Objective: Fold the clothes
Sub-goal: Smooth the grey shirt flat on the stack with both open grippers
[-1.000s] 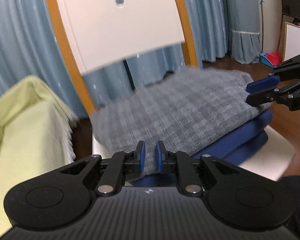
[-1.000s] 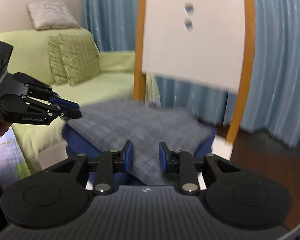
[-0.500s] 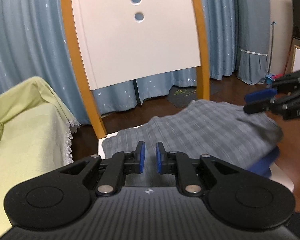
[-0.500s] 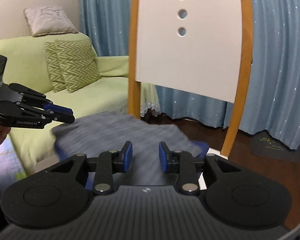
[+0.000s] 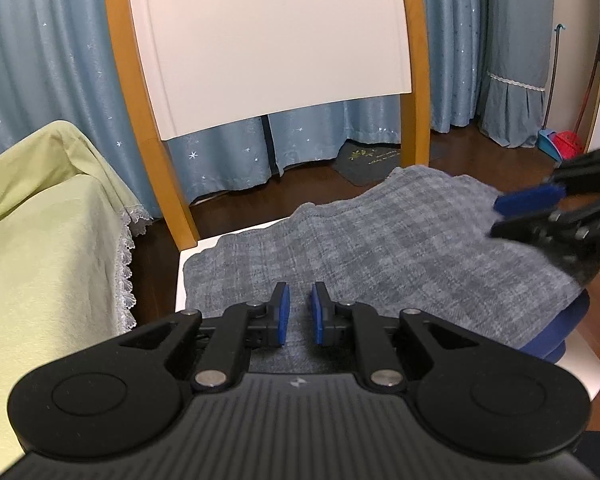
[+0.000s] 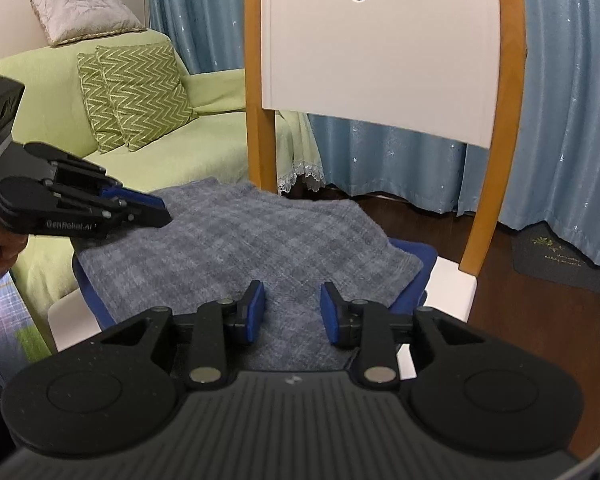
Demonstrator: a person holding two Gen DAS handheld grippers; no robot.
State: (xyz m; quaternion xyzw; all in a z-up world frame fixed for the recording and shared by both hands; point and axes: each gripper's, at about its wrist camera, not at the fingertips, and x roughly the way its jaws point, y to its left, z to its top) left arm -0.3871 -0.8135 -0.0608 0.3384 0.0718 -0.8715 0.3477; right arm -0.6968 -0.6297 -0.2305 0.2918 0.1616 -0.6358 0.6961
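A folded grey checked garment [image 5: 400, 248] [image 6: 252, 248] lies on a folded blue garment [image 5: 556, 332] [image 6: 416, 252] on a white chair seat [image 5: 580, 360] [image 6: 452, 284]. My left gripper [image 5: 299, 312] [image 6: 160, 212] is at the grey garment's near left edge, its pads a narrow gap apart and closed on the fabric. My right gripper [image 6: 292, 308] [image 5: 500, 216] is at the near right edge. Its jaws are opening, and the cloth lies flat between the pads, which do not press on it.
The chair's white back [image 5: 268, 40] with orange posts rises right behind the stack. A green sofa [image 5: 40, 260] [image 6: 180, 152] with zigzag cushions [image 6: 136, 92] stands to the left. Blue curtains, dark wood floor and a small grey mat [image 6: 560, 256] lie beyond.
Both grippers moved together with the grey garment, which now lies lower and flatter on the blue one. The right gripper's jaws have widened a little; the left's gap is unchanged.
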